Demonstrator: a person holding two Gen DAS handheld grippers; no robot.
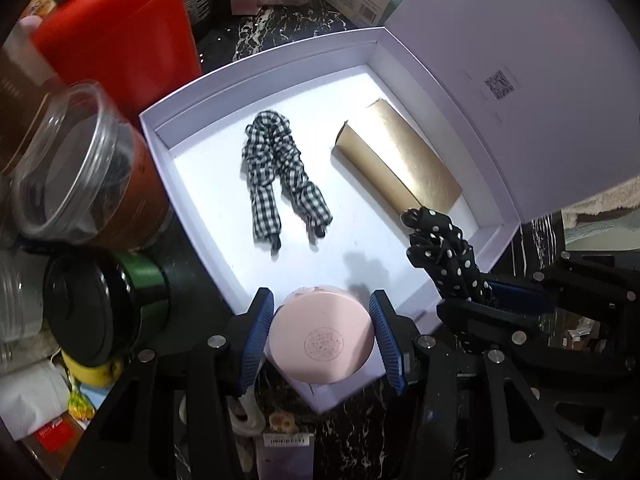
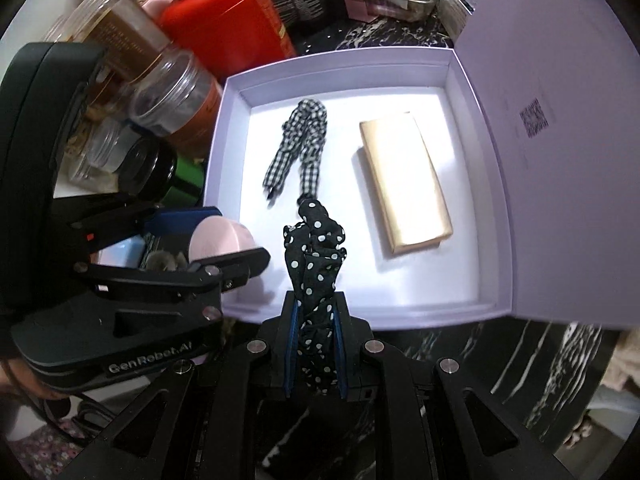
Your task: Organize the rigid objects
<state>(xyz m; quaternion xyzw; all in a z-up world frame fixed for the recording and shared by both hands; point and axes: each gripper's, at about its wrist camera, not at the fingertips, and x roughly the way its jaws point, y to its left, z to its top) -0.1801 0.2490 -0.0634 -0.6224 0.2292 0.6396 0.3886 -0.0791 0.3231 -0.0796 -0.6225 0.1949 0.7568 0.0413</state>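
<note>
Currently the shallow white cardboard box sits open on the black marbled tabletop, its hinged lid raised at the far side. Inside it lie a black-and-white gingham fabric scrunchie, soft and crumpled, and beside it a flat rectangular gold packet with a metallic sheen. My left hand-held gripper pinches a smooth, round pink compact between its ribbed blue pads, positioned over the near edge of the box. My right hand-held gripper is pressed together on a black polka-dot scrunchie, which stands up from the jaws above the box floor. Left of the box stand clear plastic jars and a red canister.
</note>
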